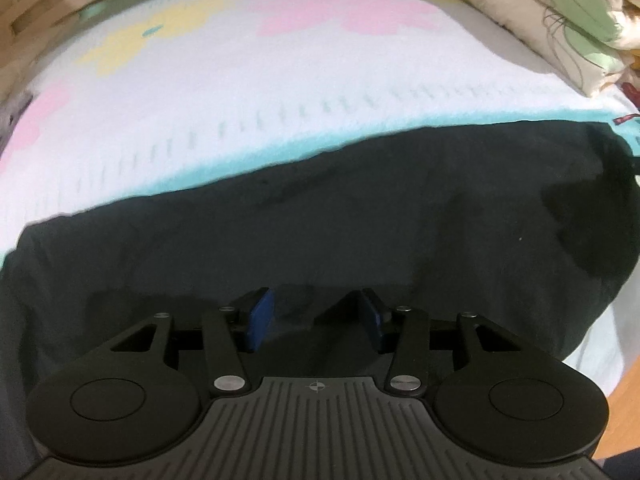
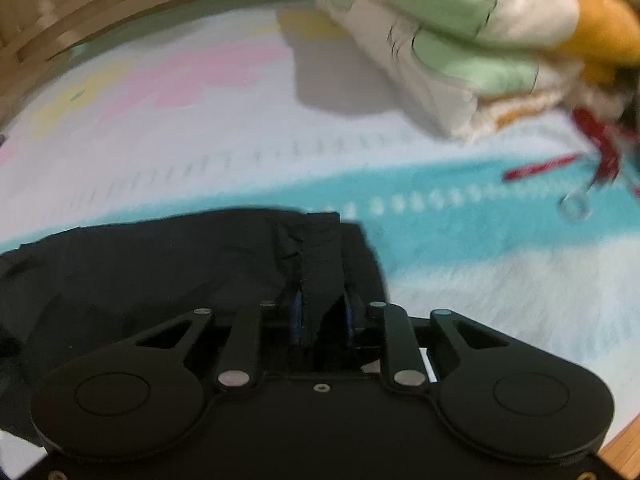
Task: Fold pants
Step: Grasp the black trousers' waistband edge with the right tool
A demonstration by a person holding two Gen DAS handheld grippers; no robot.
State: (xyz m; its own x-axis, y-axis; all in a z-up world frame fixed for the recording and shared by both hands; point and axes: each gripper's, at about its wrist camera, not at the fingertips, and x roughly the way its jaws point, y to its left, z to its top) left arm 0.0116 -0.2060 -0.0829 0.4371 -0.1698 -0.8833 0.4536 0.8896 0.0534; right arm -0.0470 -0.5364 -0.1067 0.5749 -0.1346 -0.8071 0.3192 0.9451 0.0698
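Observation:
The black pants (image 1: 320, 220) lie spread across the near part of a bed with a white, pink, yellow and teal cover (image 1: 224, 92). My left gripper (image 1: 316, 316) is open, its blue pads (image 1: 262, 318) apart just above the black cloth, holding nothing. In the right wrist view the pants (image 2: 160, 264) lie to the left and under the gripper. My right gripper (image 2: 322, 312) is shut on a bunched fold of the pants' edge (image 2: 316, 252), which stands up between the fingers.
A folded cream and green quilt (image 1: 540, 12) lies at the far right of the bed, also in the right wrist view (image 2: 460, 48). A red strap with a metal ring (image 2: 576, 172) lies right of it. A wooden bed frame (image 2: 80, 12) runs along the far left.

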